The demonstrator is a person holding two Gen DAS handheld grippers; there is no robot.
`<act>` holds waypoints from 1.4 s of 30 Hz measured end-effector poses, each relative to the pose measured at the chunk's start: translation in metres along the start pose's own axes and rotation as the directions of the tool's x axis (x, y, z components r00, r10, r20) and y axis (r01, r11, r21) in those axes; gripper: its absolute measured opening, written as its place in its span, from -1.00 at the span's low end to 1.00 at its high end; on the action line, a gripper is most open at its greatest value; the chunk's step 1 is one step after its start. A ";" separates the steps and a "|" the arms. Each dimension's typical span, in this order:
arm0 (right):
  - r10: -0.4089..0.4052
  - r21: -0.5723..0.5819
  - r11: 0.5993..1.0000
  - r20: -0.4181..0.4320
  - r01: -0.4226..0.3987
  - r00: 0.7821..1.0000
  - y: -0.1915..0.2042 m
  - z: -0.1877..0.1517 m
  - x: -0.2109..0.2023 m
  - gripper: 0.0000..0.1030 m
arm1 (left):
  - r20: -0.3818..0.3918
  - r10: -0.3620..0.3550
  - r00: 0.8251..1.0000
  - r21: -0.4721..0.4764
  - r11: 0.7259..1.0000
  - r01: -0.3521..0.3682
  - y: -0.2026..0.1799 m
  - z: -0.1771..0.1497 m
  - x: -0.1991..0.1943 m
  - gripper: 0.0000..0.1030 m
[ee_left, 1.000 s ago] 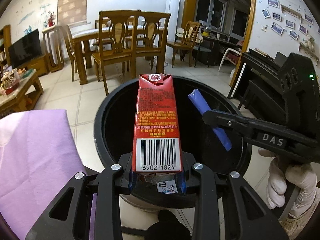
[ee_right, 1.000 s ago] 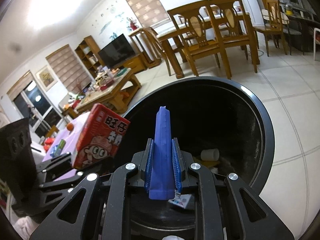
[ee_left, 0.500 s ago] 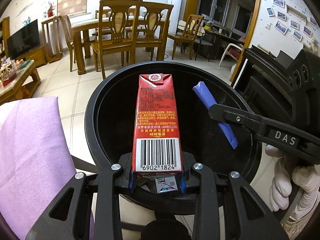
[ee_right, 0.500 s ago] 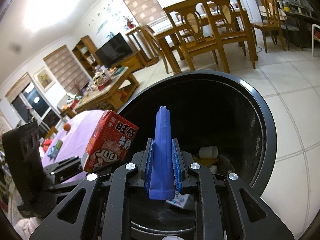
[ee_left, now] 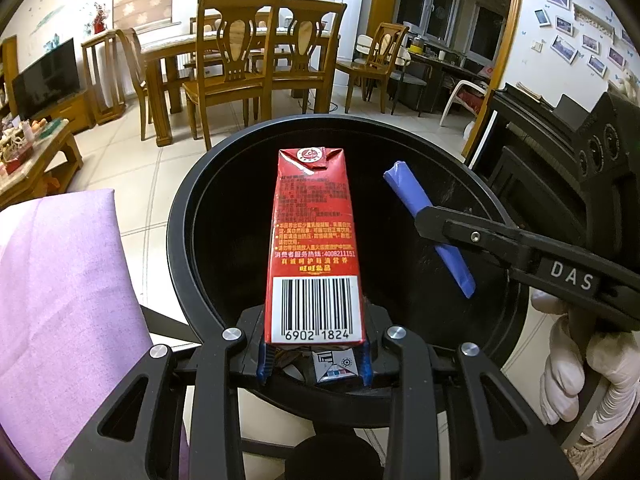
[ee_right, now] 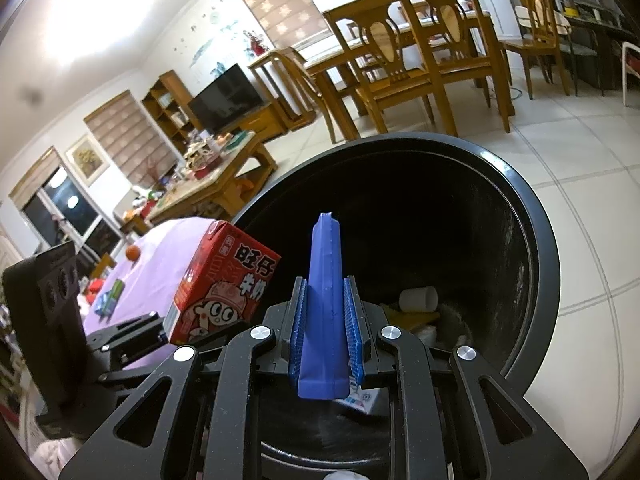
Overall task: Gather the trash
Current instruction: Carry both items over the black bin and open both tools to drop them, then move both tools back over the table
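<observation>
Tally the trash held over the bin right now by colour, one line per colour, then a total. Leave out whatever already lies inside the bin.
Red: 1, the milk carton clamped in the left gripper
Blue: 1, the flat wrapper clamped in the right gripper
Total: 2, both above the black bin

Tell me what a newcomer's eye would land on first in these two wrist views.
First, the red milk carton, barcode up, clamped in the left gripper above the open black trash bin. Beside it, the right gripper pinches a flat blue wrapper over the same bin. Inside the bin lies a white paper cup among other scraps.
</observation>
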State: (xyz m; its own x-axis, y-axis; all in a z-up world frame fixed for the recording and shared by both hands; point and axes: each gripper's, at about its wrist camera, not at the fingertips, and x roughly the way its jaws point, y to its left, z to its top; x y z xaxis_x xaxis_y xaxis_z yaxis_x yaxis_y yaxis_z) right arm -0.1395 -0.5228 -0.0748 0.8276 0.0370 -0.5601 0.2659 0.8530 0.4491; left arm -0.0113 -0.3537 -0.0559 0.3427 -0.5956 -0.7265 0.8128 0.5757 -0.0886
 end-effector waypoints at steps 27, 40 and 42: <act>0.024 -0.106 0.994 0.029 -0.021 0.999 0.080 -0.008 -0.008 0.31 | 0.243 0.154 0.958 0.022 0.986 -0.164 0.021 -0.015 -0.103 0.61; 0.147 -0.305 0.936 -0.117 -0.176 0.982 0.231 -0.021 0.045 0.42 | 0.216 0.249 0.944 -0.091 0.968 -0.234 0.136 -0.061 -0.161 0.61; 0.167 -0.342 0.915 -0.156 -0.212 0.974 0.258 -0.027 0.056 0.42 | 0.200 0.279 0.939 -0.105 0.959 -0.263 0.165 -0.071 -0.173 0.61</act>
State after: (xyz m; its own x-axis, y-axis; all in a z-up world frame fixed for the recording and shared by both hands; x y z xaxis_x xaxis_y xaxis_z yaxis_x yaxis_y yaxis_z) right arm -0.0374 -0.2869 -0.0093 0.7732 0.2598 -0.5785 -0.1012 0.9511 0.2920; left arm 0.0297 -0.1158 0.0067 0.6433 -0.5107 -0.5704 0.6402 0.7674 0.0349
